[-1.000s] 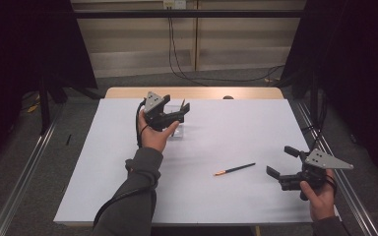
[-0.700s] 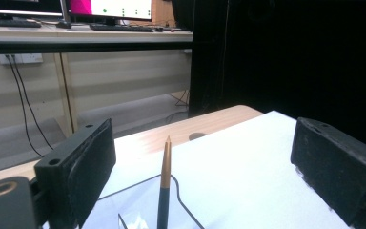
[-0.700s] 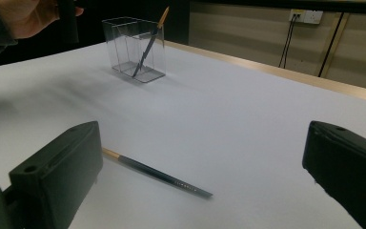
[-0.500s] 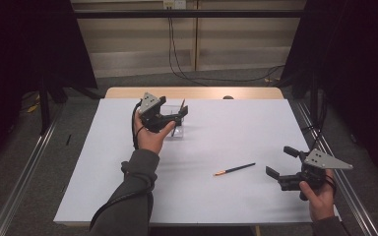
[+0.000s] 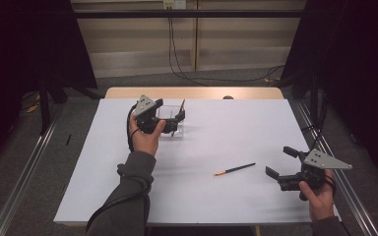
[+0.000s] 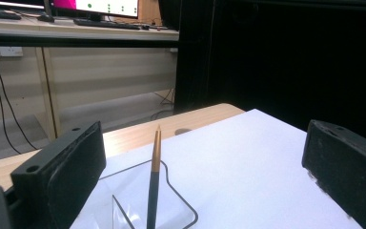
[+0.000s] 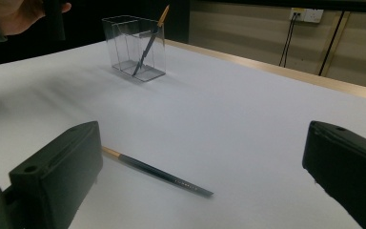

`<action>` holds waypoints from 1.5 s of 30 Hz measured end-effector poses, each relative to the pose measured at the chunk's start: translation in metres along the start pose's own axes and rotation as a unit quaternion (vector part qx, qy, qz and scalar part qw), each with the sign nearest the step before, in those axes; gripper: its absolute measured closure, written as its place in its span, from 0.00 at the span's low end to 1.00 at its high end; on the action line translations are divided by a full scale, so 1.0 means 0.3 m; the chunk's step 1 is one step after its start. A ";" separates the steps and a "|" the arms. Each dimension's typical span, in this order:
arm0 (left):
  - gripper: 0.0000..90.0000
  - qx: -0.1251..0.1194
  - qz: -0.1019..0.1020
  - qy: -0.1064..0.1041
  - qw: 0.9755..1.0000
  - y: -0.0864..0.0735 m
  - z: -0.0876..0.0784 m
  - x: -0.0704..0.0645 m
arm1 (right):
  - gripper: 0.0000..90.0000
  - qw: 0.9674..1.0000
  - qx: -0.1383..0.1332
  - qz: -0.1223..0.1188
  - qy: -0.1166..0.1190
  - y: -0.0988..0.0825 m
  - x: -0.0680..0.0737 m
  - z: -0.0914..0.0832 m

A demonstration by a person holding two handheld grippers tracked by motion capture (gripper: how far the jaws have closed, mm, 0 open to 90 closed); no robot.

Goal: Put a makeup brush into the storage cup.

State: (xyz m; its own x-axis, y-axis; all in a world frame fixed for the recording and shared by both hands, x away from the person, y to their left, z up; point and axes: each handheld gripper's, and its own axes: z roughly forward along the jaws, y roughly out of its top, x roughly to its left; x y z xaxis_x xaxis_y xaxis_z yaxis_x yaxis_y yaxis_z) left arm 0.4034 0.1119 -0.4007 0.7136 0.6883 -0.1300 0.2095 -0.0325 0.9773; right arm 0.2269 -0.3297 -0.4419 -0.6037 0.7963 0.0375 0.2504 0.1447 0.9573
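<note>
Left gripper (image 5: pixel 171 118) sits over the clear plastic holder (image 5: pixel 169 129) at the far left part of the white surface (image 5: pixel 211 196), jaws spread wide and just been opening, nothing between the pads. In the left gripper view a dark pencil with a tan end (image 6: pixel 153 181) stands tilted inside the holder (image 6: pixel 171 210), rising free in the gap between the two jaws, touching neither. The right gripper view shows that same pencil (image 7: pixel 150 40) leaning against the holder's (image 7: pixel 136 47) wall, tan end poking above the rim. Right gripper (image 5: pixel 281 164) rests low at the right edge of the surface, held in the person's right hand (image 5: pixel 317 194), jaws released and wide apart, gripping nothing. Second pencil (image 5: pixel 235 169) lies flat on the surface, well apart from the holder, just left of the right gripper; in the right gripper view it (image 7: pixel 157 172) lies on the surface ahead of the jaws, its tan end near the left one, not touched.
</note>
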 end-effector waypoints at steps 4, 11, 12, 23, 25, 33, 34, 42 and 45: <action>0.01 0.005 0.001 -0.005 1.000 -0.003 -0.011 0.001 | 0.00 1.000 0.001 0.003 0.000 0.000 0.002 0.000; 0.02 0.012 0.005 -0.006 1.000 -0.012 -0.028 -0.005 | 0.00 1.000 0.002 0.004 0.000 0.000 0.003 0.002; 0.02 0.011 0.006 -0.008 1.000 -0.013 -0.029 -0.006 | 0.00 1.000 0.001 0.004 0.000 0.000 0.004 0.002; 0.04 0.021 0.005 -0.020 1.000 -0.034 -0.057 -0.010 | 0.00 1.000 0.001 0.000 0.003 0.002 0.005 0.001; 0.04 0.018 0.002 -0.021 1.000 -0.038 -0.061 -0.012 | 0.00 1.000 0.003 -0.003 0.008 0.001 0.003 0.002; 0.04 0.021 0.000 -0.017 1.000 -0.048 -0.093 -0.014 | 0.00 1.000 0.000 -0.001 0.002 0.000 0.005 0.001; 0.04 0.026 0.006 -0.019 0.999 -0.049 -0.098 -0.011 | 0.00 1.000 0.000 -0.003 0.001 0.000 0.005 0.002; 0.04 0.028 0.000 -0.022 0.999 -0.069 -0.120 -0.004 | 0.00 1.000 0.000 -0.001 -0.001 0.001 0.009 0.002; 0.04 0.029 0.001 -0.022 0.999 -0.072 -0.128 -0.002 | 0.00 1.000 0.001 -0.001 0.006 0.002 0.008 0.000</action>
State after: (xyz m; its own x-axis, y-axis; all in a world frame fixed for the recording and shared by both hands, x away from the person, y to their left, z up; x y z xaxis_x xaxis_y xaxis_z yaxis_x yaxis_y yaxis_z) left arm 0.3726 0.1401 -0.4154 0.7423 0.6562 -0.1359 0.2453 -0.0773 0.9664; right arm 0.2256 -0.3275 -0.4413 -0.6137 0.7886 0.0398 0.2513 0.1472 0.9567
